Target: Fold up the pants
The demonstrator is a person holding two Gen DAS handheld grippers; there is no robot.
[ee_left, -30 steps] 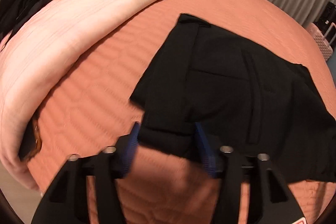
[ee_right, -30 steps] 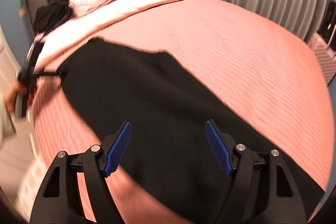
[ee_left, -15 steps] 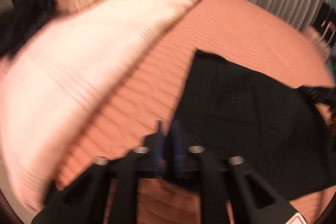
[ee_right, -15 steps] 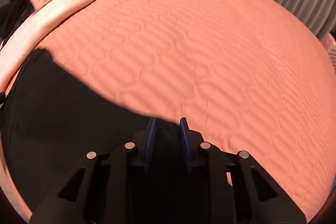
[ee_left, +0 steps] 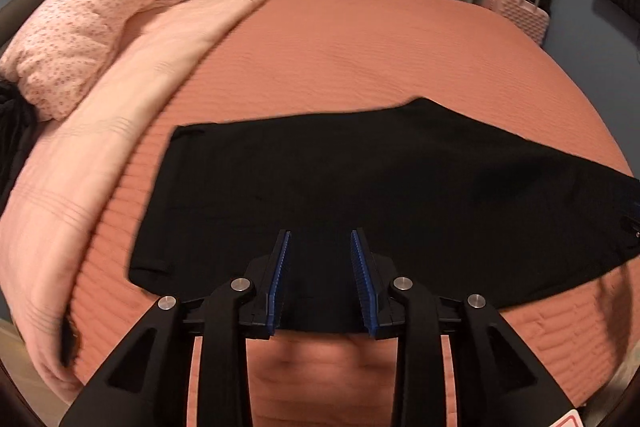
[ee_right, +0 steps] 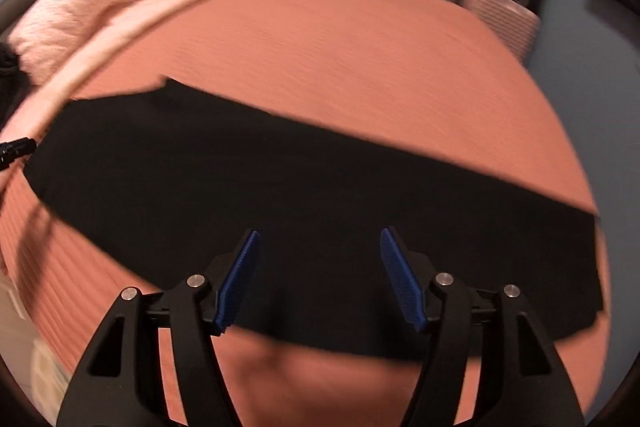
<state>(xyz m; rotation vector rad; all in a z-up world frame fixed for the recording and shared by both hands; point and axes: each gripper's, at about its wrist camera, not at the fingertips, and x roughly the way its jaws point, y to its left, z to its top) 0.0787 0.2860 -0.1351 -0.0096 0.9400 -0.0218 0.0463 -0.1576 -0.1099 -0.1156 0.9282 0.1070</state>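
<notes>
Black pants laid flat on the bed; both grippers held above them, nothing gripped.

Left wrist: the left gripper was seen partly parted, its jaws just having been opening, above the pants on the orange bedspread.
Right wrist: the right gripper was seen wider apart, likewise opening, empty over the pants.
</notes>
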